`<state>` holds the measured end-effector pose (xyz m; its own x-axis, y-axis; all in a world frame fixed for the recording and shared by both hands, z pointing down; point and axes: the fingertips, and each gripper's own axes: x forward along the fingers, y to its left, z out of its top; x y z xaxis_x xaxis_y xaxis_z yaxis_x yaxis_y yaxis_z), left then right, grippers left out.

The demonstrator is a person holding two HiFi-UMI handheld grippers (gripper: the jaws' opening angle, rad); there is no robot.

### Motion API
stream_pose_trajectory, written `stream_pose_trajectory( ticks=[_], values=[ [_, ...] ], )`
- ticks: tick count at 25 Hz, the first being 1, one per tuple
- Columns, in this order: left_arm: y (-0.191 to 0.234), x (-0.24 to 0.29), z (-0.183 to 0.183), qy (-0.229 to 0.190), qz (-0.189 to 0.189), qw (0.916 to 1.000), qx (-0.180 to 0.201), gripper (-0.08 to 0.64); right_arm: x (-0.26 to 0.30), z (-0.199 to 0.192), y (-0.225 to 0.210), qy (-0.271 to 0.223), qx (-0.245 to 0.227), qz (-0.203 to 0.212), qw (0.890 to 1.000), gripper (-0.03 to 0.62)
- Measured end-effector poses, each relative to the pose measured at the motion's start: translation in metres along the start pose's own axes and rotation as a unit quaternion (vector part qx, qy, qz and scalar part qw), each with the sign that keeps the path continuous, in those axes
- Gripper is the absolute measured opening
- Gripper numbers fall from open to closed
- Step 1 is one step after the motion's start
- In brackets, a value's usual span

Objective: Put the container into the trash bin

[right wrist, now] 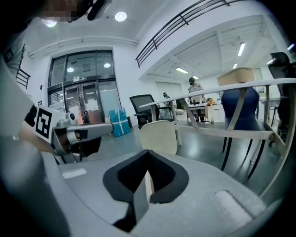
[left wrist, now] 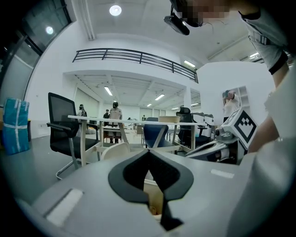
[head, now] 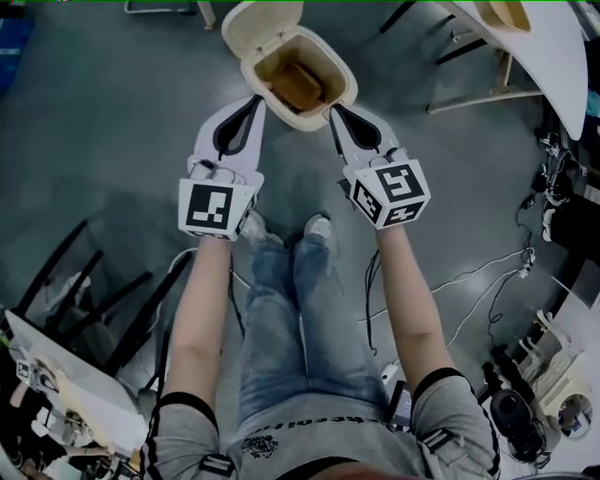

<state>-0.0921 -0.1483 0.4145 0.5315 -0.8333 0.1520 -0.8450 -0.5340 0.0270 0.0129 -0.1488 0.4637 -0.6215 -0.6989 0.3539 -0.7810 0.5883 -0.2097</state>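
- Floor [head: 112,112]: smooth grey, bare around the trash bin [head: 302,118]. The person stands on it, shoes [head: 319,225] a short way from the bin.
- Trash bin: cream, with its lid [head: 262,21] tipped up and back and its mouth wide open.
- Container [head: 298,86]: brown, lying down inside the bin, below the rim.
- Left tongs [head: 257,99]: jaws closed tip to tip, nothing between them. The tips are at the bin's left rim; touching or just beside, cannot tell.
- Right tongs [head: 332,114]: jaws likewise together and empty, tips at the bin's right rim.
- Both gripper views: black pads meet at the tips, and the cream bin shows through the slit below them.
- Room: open office with white walls, a railed balcony [left wrist: 134,56] overhead and ceiling lights. Rows of tables and chairs run back, with people [left wrist: 114,111] standing far off. A blue package [left wrist: 16,125] stands at the left wall.
- Edges, right: a white table [head: 553,47] at upper right, its legs near the bin. Cables [head: 487,281] trail over the floor below it, with clutter along the far right.
- Edges, left: a second table corner [head: 66,375] at lower left, with black chair frames [head: 94,291] beside it.
- Open room: a wide stretch of floor left of the bin, and a narrower strip between the bin and the right-hand table legs.
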Motion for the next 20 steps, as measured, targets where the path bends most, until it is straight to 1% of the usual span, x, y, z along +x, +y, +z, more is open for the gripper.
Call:
stream_pose_trajectory(
  ticks=[3, 6, 10, 14, 16, 20],
  values=[
    [-0.006, -0.002, 0.010, -0.004, -0.008, 1.0000, 0.002, 0.000, -0.016, 0.013, 0.004, -0.021, 0.022, -0.006, 1.000, 0.002],
    [-0.013, -0.007, 0.020, -0.001, -0.018, 0.9998, 0.007, 0.000, -0.032, 0.025, 0.009, -0.033, 0.027, -0.013, 0.999, 0.002],
    [-0.020, -0.012, 0.039, -0.001, -0.028, 0.9995, 0.012, 0.000, -0.049, 0.044, 0.020, -0.045, 0.019, -0.016, 0.999, 0.002],
    [-0.027, -0.014, 0.064, -0.030, -0.040, 0.9984, 0.025, 0.000, -0.065, 0.063, 0.032, -0.054, 0.000, -0.017, 0.998, 0.002],
    [-0.032, -0.018, 0.072, -0.029, -0.046, 0.9981, 0.028, 0.000, -0.074, 0.072, 0.038, -0.060, -0.004, -0.018, 0.998, 0.002],
    [-0.038, -0.022, 0.095, -0.044, -0.054, 0.9967, 0.042, 0.000, -0.088, 0.090, 0.048, -0.068, -0.011, -0.023, 0.997, 0.002]
  ],
)
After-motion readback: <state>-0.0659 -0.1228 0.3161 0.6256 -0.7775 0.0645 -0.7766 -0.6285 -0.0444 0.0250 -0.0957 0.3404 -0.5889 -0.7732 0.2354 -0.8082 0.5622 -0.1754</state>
